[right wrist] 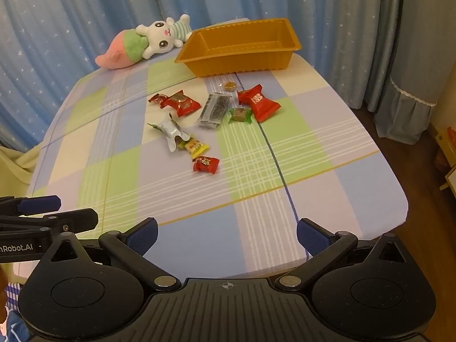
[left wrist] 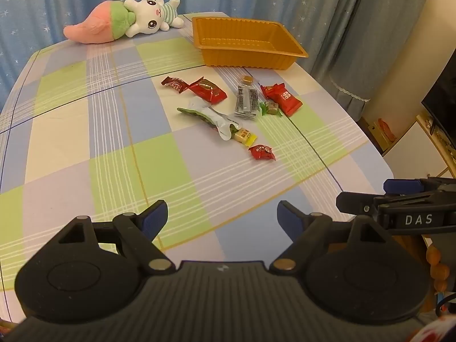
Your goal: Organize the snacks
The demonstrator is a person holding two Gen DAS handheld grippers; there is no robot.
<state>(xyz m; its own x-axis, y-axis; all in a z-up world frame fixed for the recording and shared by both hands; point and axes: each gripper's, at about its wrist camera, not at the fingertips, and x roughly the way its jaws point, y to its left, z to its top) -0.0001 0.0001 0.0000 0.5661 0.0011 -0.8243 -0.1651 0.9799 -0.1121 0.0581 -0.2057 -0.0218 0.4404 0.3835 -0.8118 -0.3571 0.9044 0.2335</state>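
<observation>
The snacks (right wrist: 205,119) lie loose in a cluster on the middle of the table (right wrist: 327,171), between the grippers and the tray (right wrist: 242,57). The tray, orange plastic with ribbed walls, stands at the far edge with nothing in it. Nearest it sits a small brown candy (right wrist: 230,86). Below that a grey packet (right wrist: 214,109) lies between a red wrapper (right wrist: 182,104) to its left and a larger red pack (right wrist: 258,103) to its right. A green-wrapped candy (right wrist: 240,114) touches the red pack's near corner. Closer in, a silver pouch (right wrist: 171,131) lies torn open, its mouth against a yellow candy (right wrist: 196,146). A small red candy (right wrist: 205,164) sits just beside that, nearest the grippers.

The left gripper (left wrist: 222,218) hangs over the near edge of the table, angled steeply down toward the checked cloth, its blue fingers (left wrist: 155,216) spread wide with nothing between them. The right gripper (right wrist: 226,235) is beside it in the same downward tilt, jaws also wide apart and empty. Both are well apart from the snacks. Each shows in the other's view as a black arm poking in from the side.

A plush rabbit (right wrist: 162,40) hugging a pink carrot lies at the far left corner, just beside the tray. Blue starred curtains (right wrist: 85,14) hang behind
</observation>
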